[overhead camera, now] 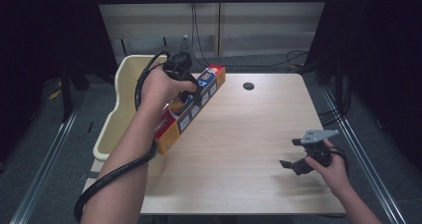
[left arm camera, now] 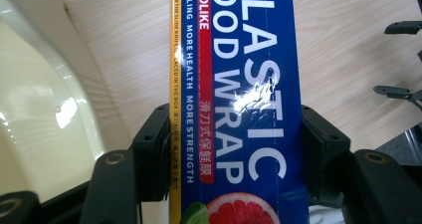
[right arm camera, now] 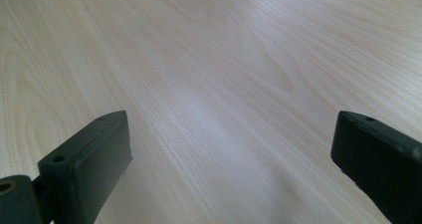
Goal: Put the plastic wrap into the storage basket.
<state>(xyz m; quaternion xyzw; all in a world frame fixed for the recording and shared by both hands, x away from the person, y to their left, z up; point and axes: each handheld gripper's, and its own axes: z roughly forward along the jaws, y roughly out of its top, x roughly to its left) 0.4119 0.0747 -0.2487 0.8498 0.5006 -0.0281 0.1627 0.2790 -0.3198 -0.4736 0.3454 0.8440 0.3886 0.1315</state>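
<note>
A long box of plastic food wrap (overhead camera: pixel 188 109), blue, red and orange, hangs tilted above the left side of the wooden table (overhead camera: pixel 244 134). My left gripper (overhead camera: pixel 191 92) is shut on its middle. In the left gripper view both black pads (left arm camera: pixel 154 154) press the sides of the blue box (left arm camera: pixel 244 104), whose label reads PLASTIC FOOD WRAP. At the table's right front my right gripper (overhead camera: pixel 291 152) stands open, low over the wood. The right gripper view has its two jaws far apart with bare table (right arm camera: pixel 224 94) between them.
A cream plastic bin (overhead camera: pixel 122 104) stands against the table's left edge, under and beside the box; its wall (left arm camera: pixel 45 124) is at the left of the left gripper view. A dark round hole (overhead camera: pixel 248 86) sits near the table's far edge. Cables lie on the floor behind.
</note>
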